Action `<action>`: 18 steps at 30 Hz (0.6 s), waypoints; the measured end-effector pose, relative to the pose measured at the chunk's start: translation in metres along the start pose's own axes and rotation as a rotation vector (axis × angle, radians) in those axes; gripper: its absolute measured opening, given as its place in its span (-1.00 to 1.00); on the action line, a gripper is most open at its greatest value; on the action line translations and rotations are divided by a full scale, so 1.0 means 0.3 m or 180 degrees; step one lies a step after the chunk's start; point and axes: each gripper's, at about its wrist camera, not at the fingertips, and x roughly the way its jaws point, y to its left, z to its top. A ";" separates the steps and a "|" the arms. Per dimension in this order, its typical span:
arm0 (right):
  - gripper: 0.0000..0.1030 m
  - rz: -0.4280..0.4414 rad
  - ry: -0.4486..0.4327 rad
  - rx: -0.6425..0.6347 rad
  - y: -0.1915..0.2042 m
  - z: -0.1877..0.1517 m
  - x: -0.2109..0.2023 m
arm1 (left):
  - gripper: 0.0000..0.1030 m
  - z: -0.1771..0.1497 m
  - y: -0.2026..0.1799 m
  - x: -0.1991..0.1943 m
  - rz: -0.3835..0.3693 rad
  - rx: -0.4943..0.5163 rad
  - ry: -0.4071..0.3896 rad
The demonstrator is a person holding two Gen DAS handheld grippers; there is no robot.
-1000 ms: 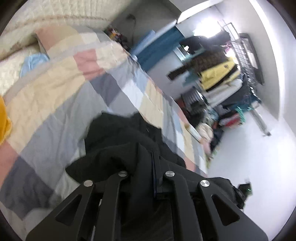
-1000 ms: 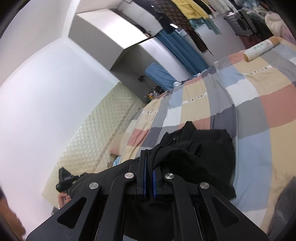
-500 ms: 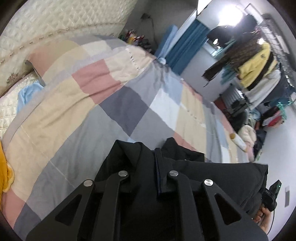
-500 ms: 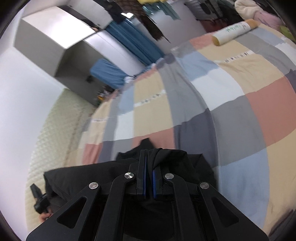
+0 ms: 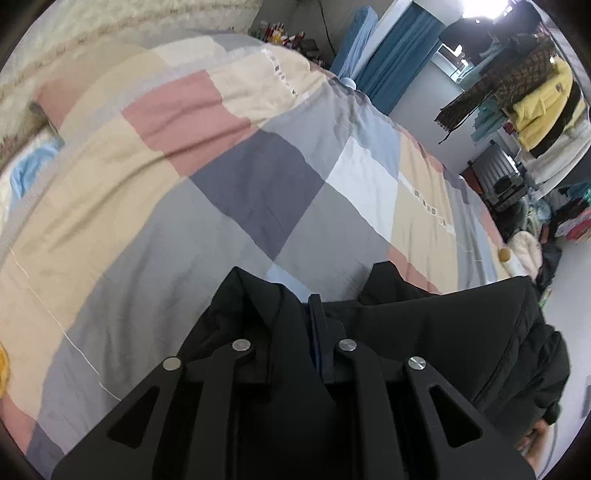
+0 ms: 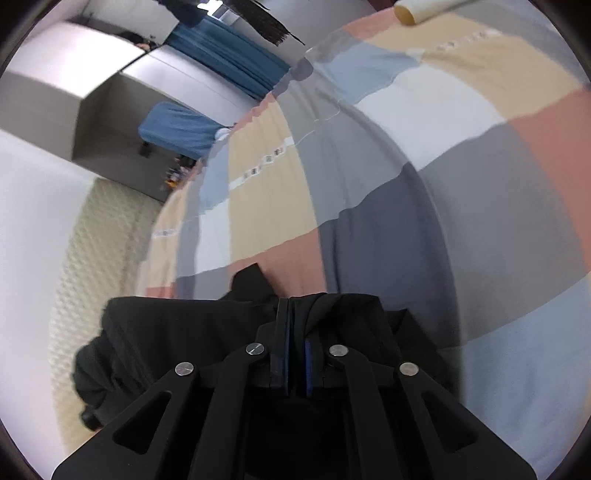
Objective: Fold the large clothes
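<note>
A large black garment (image 5: 443, 325) hangs stretched between my two grippers, just above the patchwork quilt (image 5: 258, 184) of a bed. My left gripper (image 5: 295, 310) is shut on one edge of it; the cloth drapes over the left finger and hides it. In the right wrist view my right gripper (image 6: 295, 314) is shut on another edge of the black garment (image 6: 184, 325), with fabric pinched between the blue pads. Both point down at the quilt (image 6: 406, 221). The rest of the garment lies bunched below and behind the fingers.
A quilted headboard (image 5: 74, 37) and a light blue cloth (image 5: 26, 170) sit at the bed's far left. A cream roll (image 6: 424, 7) lies at the other end. A crowded clothes rack (image 5: 535, 103) and blue curtain (image 5: 399, 48) stand beyond the bed.
Both grippers have come down and forward over the bed with the garment, tilting towards the quilt. The garment has gone from a loose heap to a band pulled between them.
</note>
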 end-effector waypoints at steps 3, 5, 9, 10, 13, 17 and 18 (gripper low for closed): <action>-0.80 0.0201 -0.0012 0.0052 -0.015 -0.018 -0.034 | -0.61 -0.014 0.032 -0.018 -0.0189 -0.0103 0.0106; -0.69 0.0380 0.0011 0.0120 -0.034 -0.040 -0.074 | -0.49 -0.034 0.074 -0.050 -0.0348 -0.0258 0.0159; -0.41 0.0395 -0.0010 0.0018 -0.020 -0.077 -0.167 | 0.08 -0.079 0.101 -0.131 -0.0679 -0.0318 0.0157; -0.21 0.0330 -0.0030 -0.0080 -0.006 -0.087 -0.199 | 0.30 -0.090 0.101 -0.156 -0.0710 -0.0223 0.0142; 0.13 0.0067 -0.0195 -0.0366 0.047 -0.113 -0.311 | 0.49 -0.130 0.116 -0.271 -0.0477 0.0154 -0.0151; 0.33 -0.0255 -0.0547 -0.0874 0.160 -0.177 -0.455 | 0.49 -0.205 0.086 -0.441 -0.0181 0.0624 -0.0734; 0.41 -0.0341 -0.0628 -0.1057 0.210 -0.209 -0.477 | 0.49 -0.223 0.072 -0.467 -0.0196 0.0714 -0.0829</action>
